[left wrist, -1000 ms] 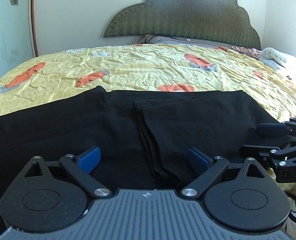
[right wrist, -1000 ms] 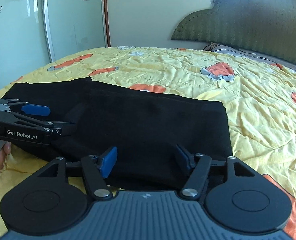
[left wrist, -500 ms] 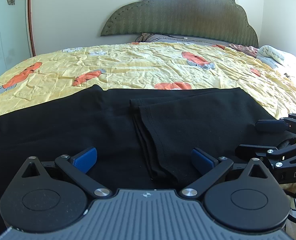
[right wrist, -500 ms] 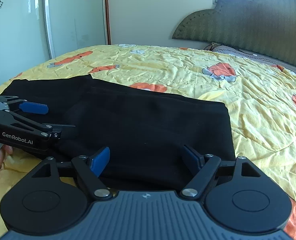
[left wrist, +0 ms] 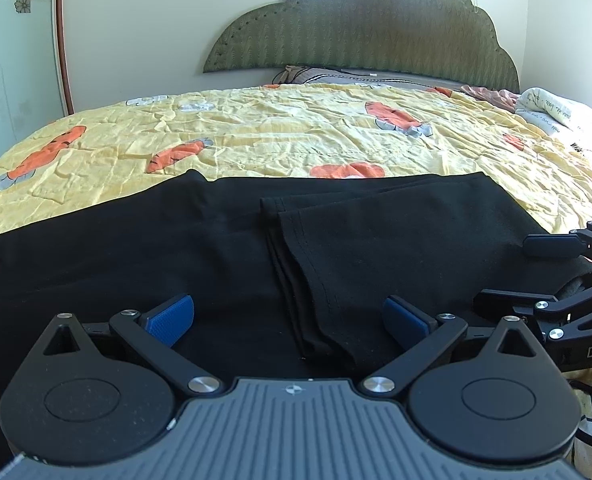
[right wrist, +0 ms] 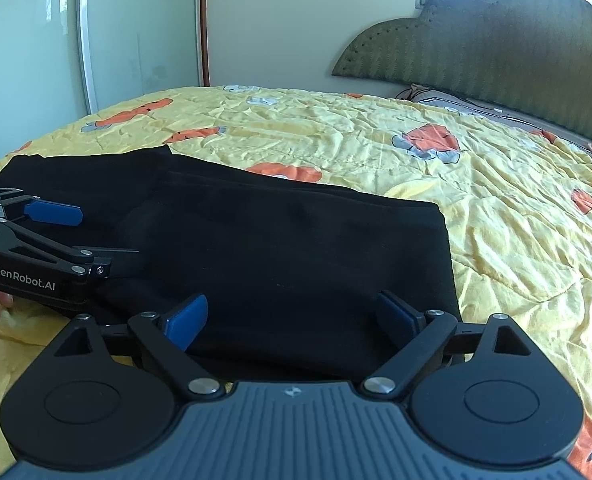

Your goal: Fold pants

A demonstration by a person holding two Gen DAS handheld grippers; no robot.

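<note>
left tool hanging wide open over the hem, holding nothing | right tool also gaping open at the near edge, probably lining up a pinch | black pants lying half-folded on the yellow bedspread, cuffs stacked mid-garment, so looks ready for another fold

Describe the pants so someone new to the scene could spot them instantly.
Start from the bed with the yellow bedspread and green headboard. On its near edge lie the black pants, partly folded, with stitched hems over the lower layer. They are the only plain dark item on the orange-patterned cover.
</note>
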